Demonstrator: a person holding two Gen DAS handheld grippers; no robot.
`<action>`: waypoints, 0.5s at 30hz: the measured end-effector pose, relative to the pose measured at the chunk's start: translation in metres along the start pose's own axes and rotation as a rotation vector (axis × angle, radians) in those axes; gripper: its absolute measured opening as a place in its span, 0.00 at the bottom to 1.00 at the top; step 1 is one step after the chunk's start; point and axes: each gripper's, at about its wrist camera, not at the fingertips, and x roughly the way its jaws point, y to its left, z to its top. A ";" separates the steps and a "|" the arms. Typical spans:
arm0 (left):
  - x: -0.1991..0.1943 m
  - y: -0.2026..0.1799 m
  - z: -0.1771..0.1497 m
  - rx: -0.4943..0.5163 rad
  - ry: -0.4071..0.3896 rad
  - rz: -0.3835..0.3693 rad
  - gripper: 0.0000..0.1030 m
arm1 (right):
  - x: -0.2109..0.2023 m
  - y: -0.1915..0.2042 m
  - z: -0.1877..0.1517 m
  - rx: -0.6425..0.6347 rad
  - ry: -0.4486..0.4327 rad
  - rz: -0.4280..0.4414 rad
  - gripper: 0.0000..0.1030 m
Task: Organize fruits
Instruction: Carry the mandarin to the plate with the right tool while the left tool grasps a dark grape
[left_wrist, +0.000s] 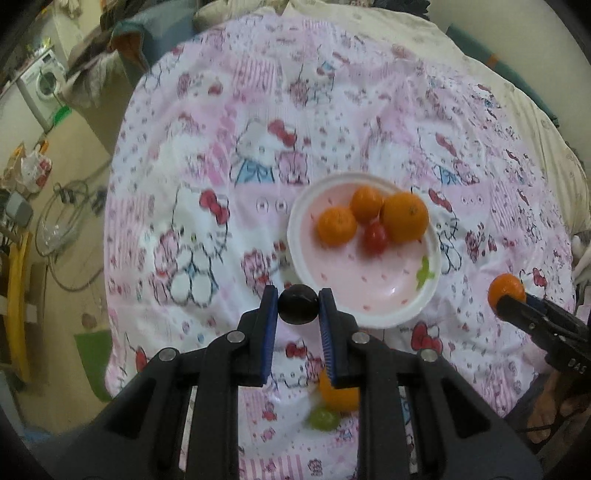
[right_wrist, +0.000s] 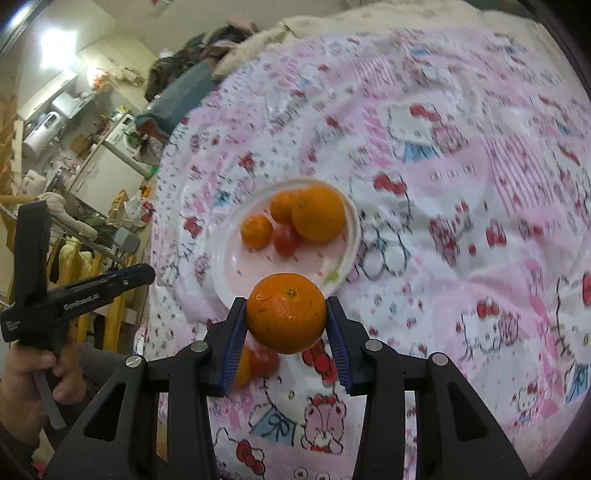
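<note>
A pink plate (left_wrist: 391, 291) (right_wrist: 258, 271) sits on the patterned sheet and holds three oranges (left_wrist: 404, 217) (right_wrist: 318, 213) and a red tomato (left_wrist: 375, 239) (right_wrist: 285, 239). My left gripper (left_wrist: 298, 304) is shut on a dark round fruit (left_wrist: 297, 303) above the plate's near-left rim. My right gripper (right_wrist: 285, 314) is shut on an orange (right_wrist: 285, 313) just in front of the plate; it also shows in the left wrist view (left_wrist: 506, 288). An orange (left_wrist: 338, 391) and a green grape (left_wrist: 322, 419) lie on the sheet below my left gripper. A red fruit (right_wrist: 264, 360) lies below my right gripper.
The pink cartoon-print sheet (left_wrist: 207, 221) covers a bed. Left of the bed edge are a washing machine (left_wrist: 42, 83), cables and a yellow wooden frame (left_wrist: 16, 302). Pillows and bedding (left_wrist: 524, 107) lie at the back and right.
</note>
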 end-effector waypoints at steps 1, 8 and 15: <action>0.001 -0.001 0.003 0.005 -0.007 0.003 0.18 | 0.000 0.001 0.005 -0.007 -0.009 0.004 0.43; 0.034 -0.012 0.018 0.037 0.034 -0.007 0.18 | 0.020 -0.011 0.025 0.005 0.012 -0.016 0.43; 0.070 -0.030 0.034 0.081 0.087 -0.023 0.18 | 0.048 -0.015 0.039 -0.023 0.059 -0.041 0.43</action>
